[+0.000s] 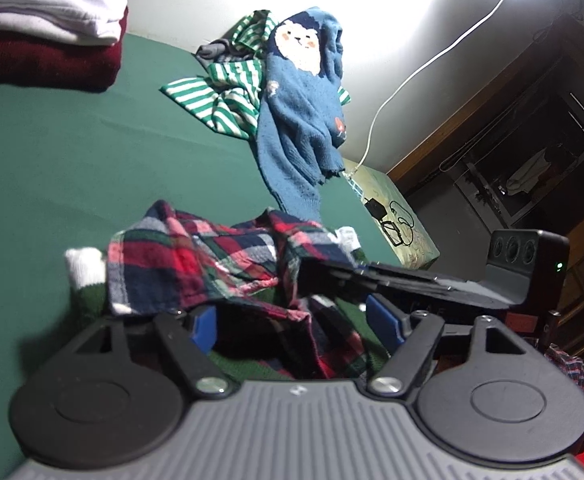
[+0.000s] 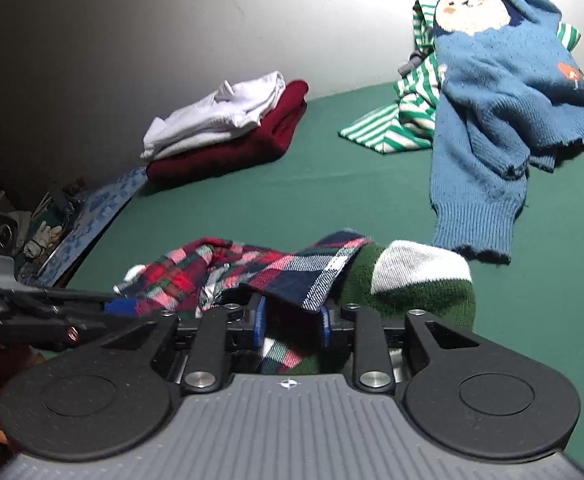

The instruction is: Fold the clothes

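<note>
A red, navy and white plaid garment with a dark green knit part and a white cuff [image 1: 195,264] lies crumpled on the green table cover [image 1: 71,160], right at both grippers. My left gripper [image 1: 296,324] is open, its blue pads wide apart with plaid cloth lying between them. My right gripper [image 2: 292,320] has its blue pads closer, shut on the plaid garment [image 2: 283,276] at its edge. The green sleeve with the white cuff [image 2: 416,276] lies just right of it. The other gripper shows in each view, at the right [image 1: 412,280] and at the left [image 2: 51,312].
A blue knit sweater with a bear face [image 1: 304,100] and a green-striped garment [image 1: 219,96] lie heaped at the far side. A folded stack, white on maroon [image 2: 227,128], sits at the far left. A white cable and a black adapter [image 1: 376,208] lie at the table's right end.
</note>
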Motion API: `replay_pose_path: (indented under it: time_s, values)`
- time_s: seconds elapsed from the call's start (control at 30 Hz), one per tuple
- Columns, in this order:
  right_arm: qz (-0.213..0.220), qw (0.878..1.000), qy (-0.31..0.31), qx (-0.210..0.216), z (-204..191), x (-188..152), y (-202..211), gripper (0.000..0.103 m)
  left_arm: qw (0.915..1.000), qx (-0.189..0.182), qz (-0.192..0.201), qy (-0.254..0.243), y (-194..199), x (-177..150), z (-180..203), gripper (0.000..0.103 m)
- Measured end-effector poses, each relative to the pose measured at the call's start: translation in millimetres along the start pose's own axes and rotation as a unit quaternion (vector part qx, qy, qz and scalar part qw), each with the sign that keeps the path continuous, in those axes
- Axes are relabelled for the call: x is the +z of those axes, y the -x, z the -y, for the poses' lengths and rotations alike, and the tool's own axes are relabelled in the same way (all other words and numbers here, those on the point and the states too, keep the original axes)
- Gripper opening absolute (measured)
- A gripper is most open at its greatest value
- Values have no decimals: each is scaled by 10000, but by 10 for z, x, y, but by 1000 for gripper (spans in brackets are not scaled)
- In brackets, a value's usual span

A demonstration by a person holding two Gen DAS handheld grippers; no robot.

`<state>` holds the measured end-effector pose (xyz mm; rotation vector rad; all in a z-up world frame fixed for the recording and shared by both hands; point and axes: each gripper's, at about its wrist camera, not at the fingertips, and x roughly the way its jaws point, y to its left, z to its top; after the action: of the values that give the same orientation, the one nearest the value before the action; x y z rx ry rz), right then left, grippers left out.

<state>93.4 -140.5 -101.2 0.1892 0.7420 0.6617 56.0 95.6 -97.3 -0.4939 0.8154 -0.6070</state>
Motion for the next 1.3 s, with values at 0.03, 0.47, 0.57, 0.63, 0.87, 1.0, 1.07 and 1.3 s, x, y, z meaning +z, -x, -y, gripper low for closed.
replay_pose_path:
  time_s: [0.03, 0.47, 0.57, 0.63, 0.87, 1.0, 1.07, 1.3]
  values:
    - [111, 9999, -19, 42, 1, 5, 24, 23, 10000, 19, -35, -63, -35, -8, 15, 78]
    - [54, 9923, 1227, 139, -31, 90, 299, 18, 9986, -137, -61, -513, -59, 69, 250, 87]
    - [-21, 9921, 1205, 361, -33, 111, 186, 15, 9990, -136, -100, -415, -49, 103, 189, 80]
    - [-153, 9935, 1009, 506, 28, 145, 71, 15, 9993, -162, -93, -312, -50, 127, 115, 80]
    - [-337, 9929, 985, 575, 45, 157, -186, 9, 9995, -311, 68, 43, 2, 276, -123, 79]
    - [-302, 9891, 1386, 398, -20, 94, -228, 8, 9982, -395, 99, 444, -79, 322, -232, 79]
    - [-233, 9892, 1394, 379, 2, 95, -172, 8, 9980, -416, 143, 459, -116, 352, -190, 80]
    - [212, 9947, 926, 380, 121, 167, 510, 19, 9989, -342, 44, 323, -299, 391, -120, 82]
